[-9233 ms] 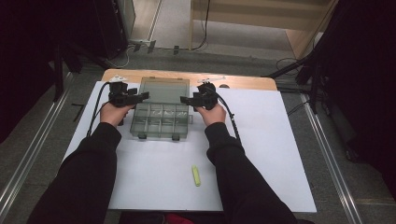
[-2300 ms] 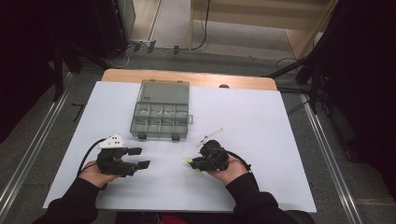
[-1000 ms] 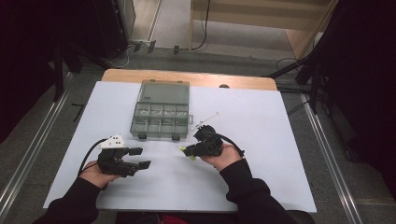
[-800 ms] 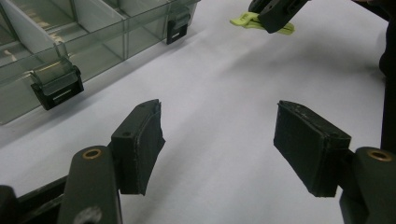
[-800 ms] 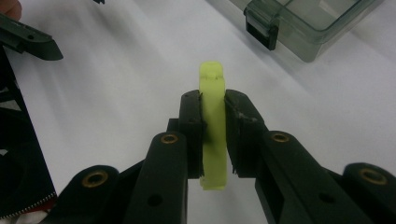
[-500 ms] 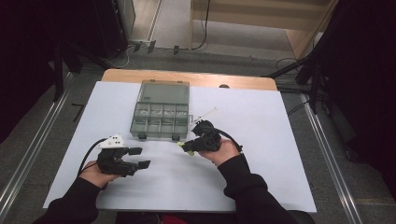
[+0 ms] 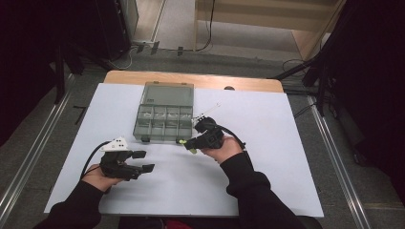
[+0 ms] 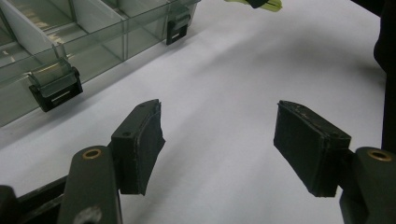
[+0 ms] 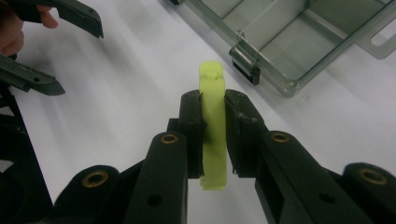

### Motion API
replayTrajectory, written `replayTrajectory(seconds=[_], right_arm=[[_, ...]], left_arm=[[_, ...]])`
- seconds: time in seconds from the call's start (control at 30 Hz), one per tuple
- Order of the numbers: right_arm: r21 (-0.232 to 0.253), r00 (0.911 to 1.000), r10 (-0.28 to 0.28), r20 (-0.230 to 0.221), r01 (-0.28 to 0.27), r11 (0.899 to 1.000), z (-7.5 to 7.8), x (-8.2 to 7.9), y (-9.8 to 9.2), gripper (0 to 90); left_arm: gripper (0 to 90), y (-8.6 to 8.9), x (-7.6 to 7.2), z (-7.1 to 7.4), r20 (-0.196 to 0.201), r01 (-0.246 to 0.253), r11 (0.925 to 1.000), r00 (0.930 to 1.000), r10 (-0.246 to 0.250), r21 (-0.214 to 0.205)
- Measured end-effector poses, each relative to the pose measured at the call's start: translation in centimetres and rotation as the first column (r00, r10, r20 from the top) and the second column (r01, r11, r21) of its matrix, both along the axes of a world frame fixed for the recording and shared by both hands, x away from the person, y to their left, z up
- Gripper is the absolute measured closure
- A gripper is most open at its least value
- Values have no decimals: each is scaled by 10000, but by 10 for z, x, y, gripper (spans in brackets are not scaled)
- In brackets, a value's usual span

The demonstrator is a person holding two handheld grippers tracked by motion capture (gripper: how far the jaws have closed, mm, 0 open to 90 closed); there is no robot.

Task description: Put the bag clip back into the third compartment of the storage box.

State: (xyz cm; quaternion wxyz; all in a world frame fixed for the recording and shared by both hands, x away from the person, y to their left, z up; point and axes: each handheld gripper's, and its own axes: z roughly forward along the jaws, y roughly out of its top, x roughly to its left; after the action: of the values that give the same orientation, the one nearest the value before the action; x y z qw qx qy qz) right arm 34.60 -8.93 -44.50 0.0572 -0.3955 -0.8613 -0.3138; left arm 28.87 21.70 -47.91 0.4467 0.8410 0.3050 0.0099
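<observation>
**Supervisor:** What are you holding, and what is it made of?

**Operator:** I have a slim yellow-green plastic piece [image 9: 213, 126], flat and bar-shaped, smooth and slightly translucent, with a small stepped tab at its far end. It stands on edge between the pads of my right gripper [image 9: 213, 108], whose jaws are nearly closed and pressed on its two flat faces. Both ends stick out beyond the pads. I can read no writing on it.

**Supervisor:** What lies ahead of that gripper?

**Operator:** Just beyond the tip and to its right is the clear smoky-grey plastic organiser box [image 9: 299, 42], lid swung open, with thin straight dividers forming rectangular compartments. A small latch [image 9: 245, 63] of dark and clear plastic sits on its near wall, close to the piece's tab. The piece is outside the box, above the white sheet [image 9: 130, 70], which is matte and smooth. In the high view the sheet covers a wooden tabletop [image 7: 191, 78].

**Supervisor:** And the other tool?

**Operator:** My left gripper [image 8: 219, 135] is wide apart with nothing between its pads, which are flat, rectangular black rubber, scuffed at the edges. The box's front wall is ahead and to its left. No brand or label is legible there.
</observation>
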Motion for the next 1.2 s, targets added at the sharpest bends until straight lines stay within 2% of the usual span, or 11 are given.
replayTrajectory(seconds=[0.5, 1.2], right_arm=[[-54, 9999, -149, 49, 149, 9999, 14, 19, 5, 787], [-44, 9991, -429, 74, 430, 9991, 25, 46, 15, 787]], left_arm=[[322, -1, 0, 0, -1, 25, 10000, 10000, -25, 4], [322, 1, 1, 0, 26, 32, 10000, 10000, -31, -29]])
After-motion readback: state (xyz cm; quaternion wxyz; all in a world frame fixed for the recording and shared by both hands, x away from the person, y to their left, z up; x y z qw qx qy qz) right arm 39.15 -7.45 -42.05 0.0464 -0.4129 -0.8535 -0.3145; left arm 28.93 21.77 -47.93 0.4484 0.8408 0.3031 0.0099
